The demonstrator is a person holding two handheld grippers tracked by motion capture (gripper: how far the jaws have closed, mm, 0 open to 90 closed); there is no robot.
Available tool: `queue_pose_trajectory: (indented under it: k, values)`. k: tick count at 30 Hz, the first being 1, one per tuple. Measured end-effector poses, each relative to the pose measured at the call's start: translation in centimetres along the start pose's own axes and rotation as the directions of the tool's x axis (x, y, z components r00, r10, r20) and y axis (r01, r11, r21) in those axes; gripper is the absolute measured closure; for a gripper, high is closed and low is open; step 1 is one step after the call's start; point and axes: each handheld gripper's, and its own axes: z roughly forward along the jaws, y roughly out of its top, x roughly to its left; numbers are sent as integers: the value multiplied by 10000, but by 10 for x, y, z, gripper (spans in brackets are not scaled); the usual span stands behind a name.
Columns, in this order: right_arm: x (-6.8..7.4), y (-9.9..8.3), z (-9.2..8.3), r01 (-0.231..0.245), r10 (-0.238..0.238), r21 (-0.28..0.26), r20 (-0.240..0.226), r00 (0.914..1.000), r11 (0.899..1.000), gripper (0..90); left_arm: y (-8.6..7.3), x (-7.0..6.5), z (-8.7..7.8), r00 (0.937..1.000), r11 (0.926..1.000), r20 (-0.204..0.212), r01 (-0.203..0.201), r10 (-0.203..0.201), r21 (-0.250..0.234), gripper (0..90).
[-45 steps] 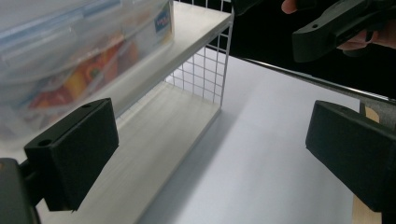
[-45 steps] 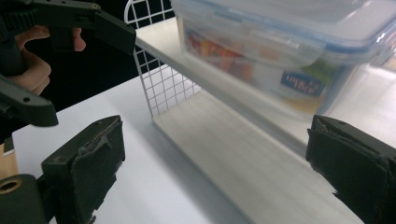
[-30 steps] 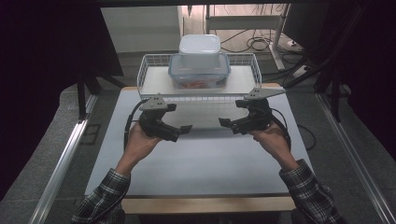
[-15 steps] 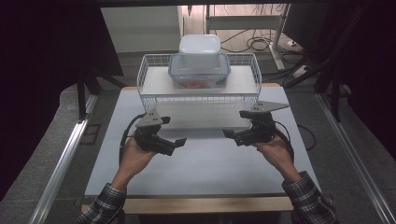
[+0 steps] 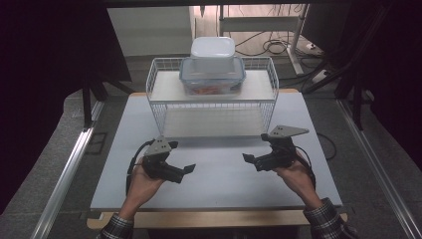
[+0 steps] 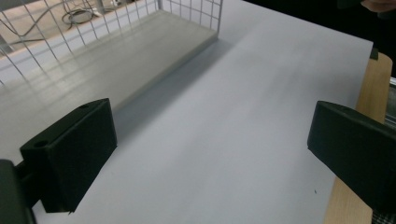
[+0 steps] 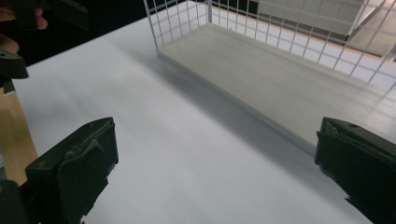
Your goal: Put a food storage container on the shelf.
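White tabletop (image 5: 219,172) bare between both gaping hand-held grippers.

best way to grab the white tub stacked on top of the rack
Take the white tub by its two short sides, just under the lid rim, one hand-held gripper from each side. It sits on the bigger clear box atop the wire rack, so its sides look free, while its lid looks too wide for open jaws.

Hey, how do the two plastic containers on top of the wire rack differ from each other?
The white container is smaller and opaque, while the clear container is wider and see-through, with something reddish inside. The white container sits on top; the clear container rests directly on the wire rack. The clear container's lid has a bluish rim; the white container is plain. Both are rounded rectangles with lids on.
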Motion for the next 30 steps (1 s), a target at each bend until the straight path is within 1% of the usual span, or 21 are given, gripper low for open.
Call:
queue_pose_trajectory:
  k: [1, 5, 8, 10, 16, 18, 19, 20, 21, 22, 25, 26, 28, 30]
  values:
    - [0, -2, 0, -3, 3, 22, -4, 10000, 10000, 0, -4, -1, 0, 10000, 10000, -56, -15, 15, 24, 9]
    - [0, -18, 0, -93, 92, 127, 7, 10000, 9999, 0, -19, -4, 3, 9999, 9999, -22, 132, -132, 83, 8]
    - [1, -28, -1, -106, 104, 224, 108, 9999, 9997, 0, -27, -5, 3, 9997, 9997, -8, 224, -224, 106, 7]
    - [1, -35, -1, -136, 132, 294, 161, 9998, 9995, 0, -33, -5, 4, 9996, 9996, -132, 250, -248, 148, 7]
    - [2, -52, -2, -216, 209, 414, 183, 9996, 9989, 0, -50, -6, 6, 9985, 9986, -266, 475, -469, 236, 2]
    - [3, -56, -2, -200, 192, 472, 167, 9997, 9987, 0, -55, -8, 7, 9982, 9985, -483, 365, -345, 417, 0]
    - [4, -59, -1, -178, 170, 510, 171, 9997, 9985, 0, -58, -8, 8, 9981, 9981, -522, 363, -337, 499, 0]
    - [5, -65, 0, -152, 142, 676, 159, 9998, 9976, 0, -61, -9, 9, 9980, 9973, -501, 407, -377, 604, 0]
    - [5, -65, 0, -152, 142, 676, 159, 9998, 9976, 0, -63, -9, 11, 9980, 9967, -486, 427, -394, 689, 0]
    - [5, -68, 1, -109, 94, 774, 203, 9997, 9969, 0, -67, -10, 13, 9981, 9953, -475, 441, -401, 864, 0]
    - [6, -78, 7, -64, 26, 1251, 306, 9995, 9921, 0, -73, -11, 20, 9979, 9887, -622, 245, -155, 1476, 0]
    - [6, -81, 9, -93, 50, 1427, 302, 9995, 9897, 0, -74, -11, 22, 9977, 9865, -656, 242, -137, 1618, 0]
    - [6, -83, 13, -30, -29, 1695, 341, 9994, 9855, 0, -75, -11, 23, 9978, 9847, -632, 316, -210, 1713, 0]
    - [7, -83, 14, 94, -175, 1764, 440, 9989, 9843, 0, -74, -10, 23, 9977, 9869, -608, 396, -304, 1565, 0]
